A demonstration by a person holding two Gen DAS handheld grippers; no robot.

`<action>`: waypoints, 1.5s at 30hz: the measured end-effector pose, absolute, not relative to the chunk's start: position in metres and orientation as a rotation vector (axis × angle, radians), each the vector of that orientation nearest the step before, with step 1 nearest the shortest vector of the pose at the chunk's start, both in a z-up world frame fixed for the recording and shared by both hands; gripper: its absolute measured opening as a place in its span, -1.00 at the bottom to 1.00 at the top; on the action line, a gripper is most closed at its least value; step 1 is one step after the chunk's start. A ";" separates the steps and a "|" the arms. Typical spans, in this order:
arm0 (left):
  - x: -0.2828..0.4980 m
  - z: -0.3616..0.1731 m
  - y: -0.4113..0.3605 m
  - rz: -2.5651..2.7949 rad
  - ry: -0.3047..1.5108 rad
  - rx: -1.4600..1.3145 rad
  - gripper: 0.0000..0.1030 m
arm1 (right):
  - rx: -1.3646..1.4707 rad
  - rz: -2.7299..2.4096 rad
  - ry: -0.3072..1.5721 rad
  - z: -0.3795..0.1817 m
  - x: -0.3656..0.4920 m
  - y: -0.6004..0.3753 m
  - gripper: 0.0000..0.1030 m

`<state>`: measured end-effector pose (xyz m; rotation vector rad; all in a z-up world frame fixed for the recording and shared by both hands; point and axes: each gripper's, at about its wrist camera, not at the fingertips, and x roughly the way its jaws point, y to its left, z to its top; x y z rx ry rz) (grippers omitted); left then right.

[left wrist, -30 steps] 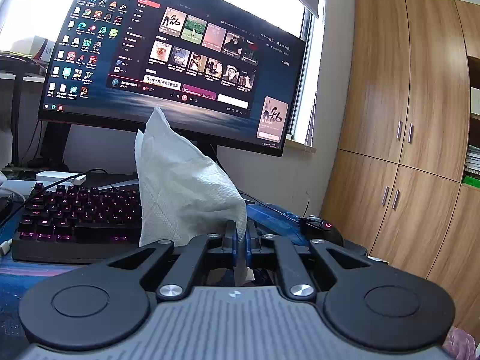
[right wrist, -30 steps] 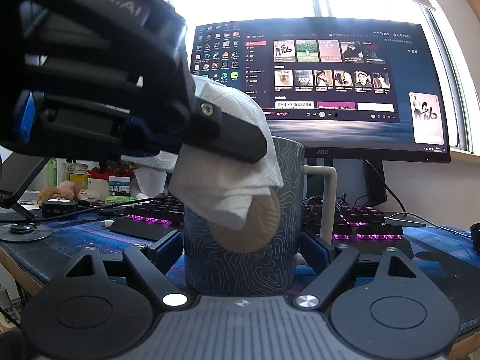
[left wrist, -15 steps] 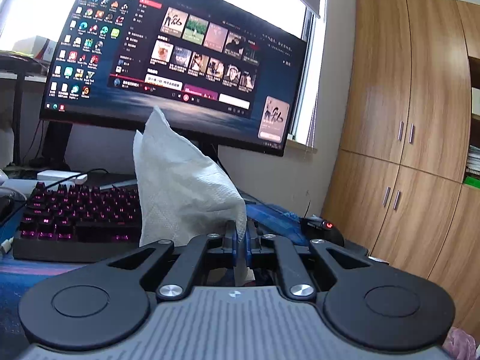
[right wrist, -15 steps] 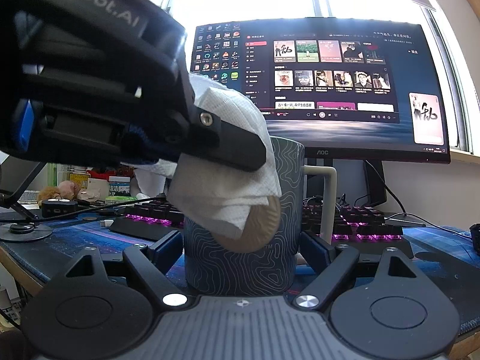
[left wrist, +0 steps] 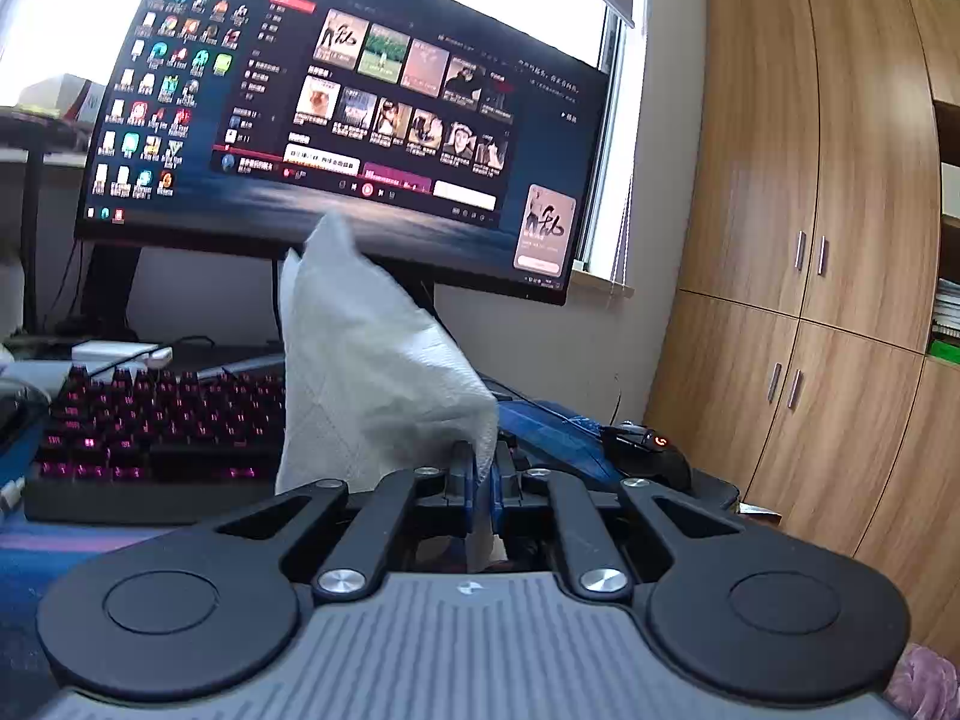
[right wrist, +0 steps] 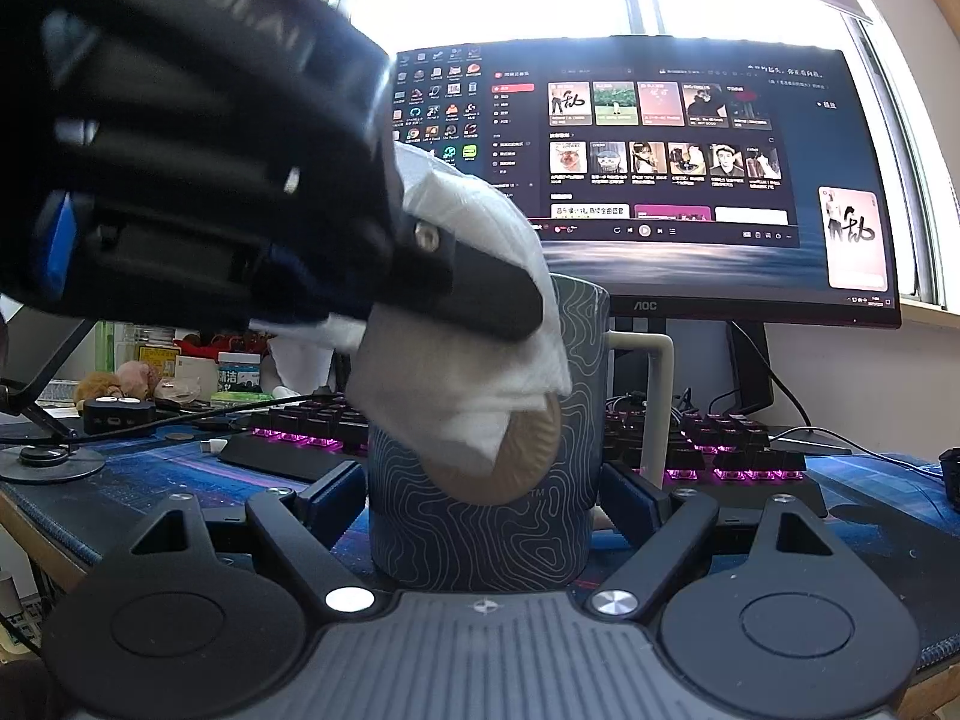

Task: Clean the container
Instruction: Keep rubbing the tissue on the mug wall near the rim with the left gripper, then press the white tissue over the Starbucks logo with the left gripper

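Observation:
A dark blue mug (right wrist: 480, 528) with a pale contour pattern and a grey handle stands upright on the desk mat. My right gripper (right wrist: 483, 498) is shut on the mug, one finger on each side of its base. My left gripper (left wrist: 480, 474) is shut on a white paper towel (left wrist: 372, 360). In the right wrist view the left gripper (right wrist: 468, 294) comes in from the upper left and holds the paper towel (right wrist: 480, 372) against the mug's near side and rim. The mug's inside is hidden.
A backlit keyboard (right wrist: 708, 444) lies just behind the mug, with a large monitor (right wrist: 660, 168) behind it. A black mouse (left wrist: 648, 450) sits at the desk's right end. Small clutter (right wrist: 150, 378) stands at the left. Wooden cupboards (left wrist: 810, 240) are on the right.
The left gripper with the towel has shifted slightly up and to the right against the mug. The mug and right gripper have not moved.

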<state>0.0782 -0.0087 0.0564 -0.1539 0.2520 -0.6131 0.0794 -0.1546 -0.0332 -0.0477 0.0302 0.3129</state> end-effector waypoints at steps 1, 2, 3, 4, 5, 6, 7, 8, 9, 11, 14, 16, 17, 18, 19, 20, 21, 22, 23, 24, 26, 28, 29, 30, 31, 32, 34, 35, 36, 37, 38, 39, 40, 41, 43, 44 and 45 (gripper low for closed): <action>0.078 0.058 -0.008 -0.614 0.247 -0.154 -0.83 | -0.048 0.313 0.030 -0.033 0.079 -0.155 0.70; 0.078 0.059 -0.008 -0.615 0.244 -0.155 -0.83 | -0.048 0.313 0.031 -0.033 0.080 -0.155 0.70; 0.078 0.059 -0.008 -0.616 0.245 -0.156 -0.83 | -0.047 0.313 0.031 -0.033 0.080 -0.155 0.70; 0.079 0.058 -0.009 -0.617 0.249 -0.156 -0.83 | -0.047 0.313 0.031 -0.033 0.080 -0.155 0.70; 0.080 0.056 -0.010 -0.618 0.256 -0.150 -0.83 | -0.047 0.313 0.031 -0.033 0.080 -0.155 0.70; 0.080 0.055 -0.011 -0.616 0.259 -0.142 -0.83 | -0.047 0.313 0.032 -0.033 0.080 -0.155 0.70; 0.079 0.056 -0.011 -0.613 0.257 -0.144 -0.83 | -0.047 0.313 0.032 -0.033 0.080 -0.156 0.70; 0.079 0.056 -0.010 -0.610 0.255 -0.148 -0.83 | -0.047 0.313 0.032 -0.033 0.080 -0.156 0.70; 0.079 0.057 -0.009 -0.611 0.253 -0.157 -0.83 | -0.047 0.313 0.032 -0.037 0.078 -0.150 0.70; 0.079 0.057 -0.008 -0.611 0.252 -0.168 -0.83 | -0.048 0.313 0.033 -0.040 0.075 -0.149 0.70; 0.078 0.055 -0.009 -0.610 0.260 -0.157 -0.83 | -0.048 0.313 0.033 -0.040 0.075 -0.149 0.70; 0.078 0.058 -0.008 -0.612 0.252 -0.160 -0.83 | -0.048 0.314 0.032 -0.040 0.075 -0.149 0.70; 0.078 0.059 -0.008 -0.613 0.247 -0.164 -0.83 | -0.048 0.314 0.032 -0.040 0.075 -0.149 0.70; 0.078 0.060 -0.007 -0.614 0.244 -0.166 -0.83 | -0.048 0.314 0.032 -0.040 0.075 -0.149 0.70; 0.078 0.060 -0.008 -0.615 0.245 -0.165 -0.83 | -0.048 0.313 0.032 -0.040 0.075 -0.149 0.70; 0.078 0.059 -0.008 -0.616 0.249 -0.164 -0.83 | -0.048 0.313 0.032 -0.040 0.075 -0.149 0.70; 0.079 0.058 -0.008 -0.616 0.253 -0.164 -0.83 | -0.048 0.313 0.032 -0.040 0.075 -0.149 0.70; 0.079 0.057 -0.009 -0.616 0.256 -0.163 -0.83 | -0.048 0.314 0.032 -0.040 0.075 -0.149 0.70; 0.078 0.057 -0.009 -0.614 0.255 -0.164 -0.83 | -0.048 0.313 0.032 -0.040 0.075 -0.149 0.70; 0.078 0.058 -0.008 -0.614 0.252 -0.167 -0.83 | -0.049 0.313 0.032 -0.040 0.075 -0.149 0.70; 0.078 0.059 -0.007 -0.616 0.249 -0.171 -0.83 | -0.050 0.314 0.032 -0.040 0.075 -0.149 0.70; 0.079 0.057 -0.007 -0.619 0.255 -0.170 -0.83 | -0.051 0.314 0.031 -0.040 0.075 -0.149 0.70; 0.080 0.056 -0.008 -0.620 0.261 -0.167 -0.83 | -0.050 0.315 0.031 -0.040 0.075 -0.149 0.70; 0.080 0.055 -0.008 -0.618 0.266 -0.163 -0.83 | -0.050 0.315 0.031 -0.040 0.075 -0.149 0.70; 0.080 0.054 -0.008 -0.615 0.266 -0.163 -0.83 | -0.050 0.315 0.031 -0.040 0.075 -0.149 0.70; 0.079 0.055 -0.008 -0.614 0.264 -0.165 -0.83 | -0.050 0.315 0.031 -0.040 0.075 -0.149 0.70; 0.078 0.058 -0.006 -0.616 0.255 -0.173 -0.83 | -0.050 0.315 0.031 -0.040 0.075 -0.149 0.70; 0.078 0.059 -0.006 -0.617 0.253 -0.174 -0.83 | -0.050 0.315 0.031 -0.040 0.075 -0.149 0.70; 0.078 0.059 -0.006 -0.617 0.253 -0.173 -0.83 | -0.051 0.315 0.031 -0.040 0.075 -0.149 0.70; 0.078 0.059 -0.006 -0.617 0.253 -0.171 -0.83 | -0.051 0.315 0.031 -0.040 0.075 -0.149 0.70; 0.078 0.059 -0.006 -0.617 0.252 -0.170 -0.83 | -0.051 0.315 0.031 -0.040 0.075 -0.149 0.70; 0.078 0.059 -0.006 -0.618 0.252 -0.168 -0.83 | -0.051 0.315 0.031 -0.040 0.075 -0.149 0.70; 0.078 0.059 -0.007 -0.618 0.252 -0.167 -0.83 | -0.051 0.315 0.031 -0.040 0.076 -0.149 0.70; 0.078 0.059 -0.007 -0.618 0.251 -0.166 -0.83 | -0.051 0.315 0.031 -0.040 0.076 -0.149 0.70; 0.079 0.060 -0.006 -0.621 0.250 -0.169 -0.83 | -0.051 0.315 0.031 -0.040 0.076 -0.149 0.70; 0.079 0.059 -0.007 -0.622 0.252 -0.167 -0.83 | -0.051 0.315 0.031 -0.040 0.076 -0.149 0.70; 0.080 0.058 -0.007 -0.621 0.256 -0.166 -0.83 | -0.051 0.315 0.031 -0.040 0.076 -0.149 0.71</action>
